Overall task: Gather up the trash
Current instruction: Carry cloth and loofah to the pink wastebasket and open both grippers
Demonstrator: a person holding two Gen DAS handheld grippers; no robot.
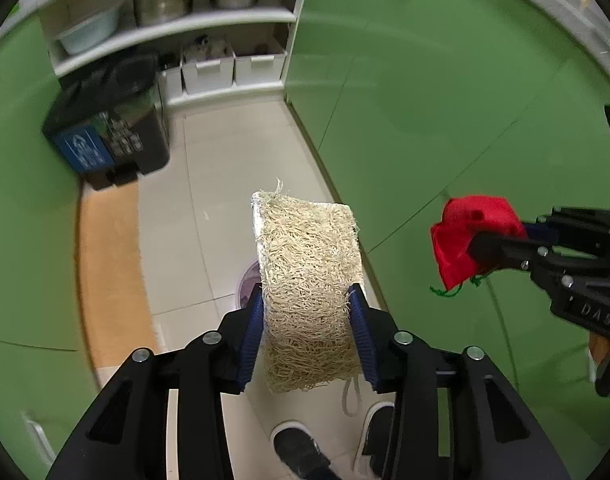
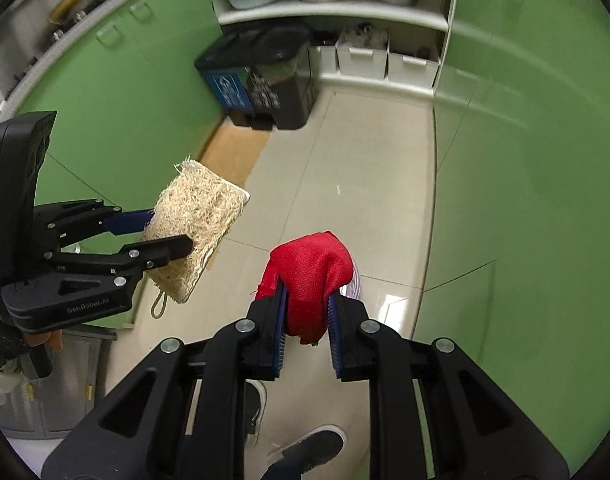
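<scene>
The left gripper [image 1: 307,316] pinches a beige fibrous loofah scrubbing pad [image 1: 309,276] by its lower half, held up over the pale tiled floor [image 1: 225,168]. The right gripper [image 2: 307,320] is clamped on a crumpled red fabric pouch [image 2: 311,276] with a green drawstring, also in the air. Both pieces seem bound for the black lidded trash bin with a blue recycling label [image 2: 261,76], which stands well apart at the far end of the aisle.

The pad is springy and gripped low, so I judge it could twist or slip out on a quick swing; its cord loop [image 1: 351,396] dangles and might catch on a finger. The pouch is soft and could sag free if the grip eases. The bin's lid looks closed, and with both grippers full nothing is free to lift it.

Green cabinet fronts [image 1: 425,100] line both sides, leaving a narrow corridor. An orange-brown mat [image 1: 109,264] lies beside the bin, a possible trip edge. A round pale object [image 2: 355,284] sits on the floor just ahead of the person's dark shoes [image 2: 313,446].
</scene>
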